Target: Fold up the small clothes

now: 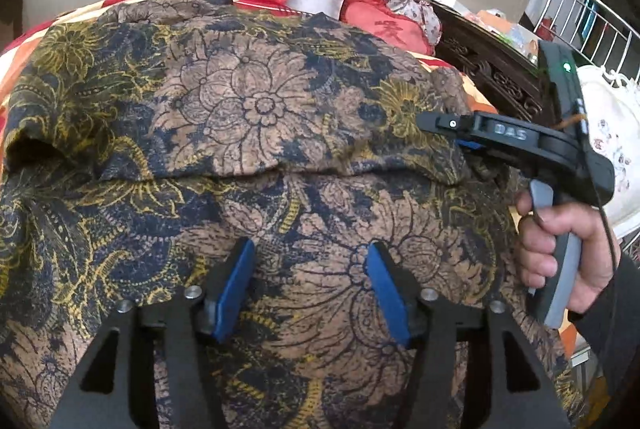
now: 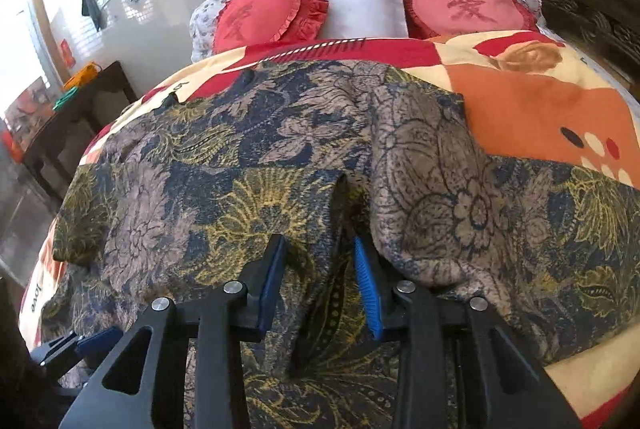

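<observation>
A floral garment (image 1: 256, 117) in brown, navy and yellow lies spread on the bed, with one layer folded over across its middle. It also shows in the right wrist view (image 2: 248, 157), where a raised fold (image 2: 432, 189) bulges up. My left gripper (image 1: 308, 261) is open just above the near part of the cloth, holding nothing. My right gripper (image 2: 320, 257) is open with its blue pads on either side of a dark fold edge of the garment. In the left wrist view the right gripper (image 1: 436, 123) rests on the garment's right side, held by a hand (image 1: 560, 249).
The bed has an orange, red and cream quilt (image 2: 540, 101). Two red heart pillows (image 2: 268, 13) and a white pillow (image 2: 364, 5) lie at the head. A dark carved wooden frame (image 1: 496, 69) runs along the right. A dark side table (image 2: 76, 109) stands left.
</observation>
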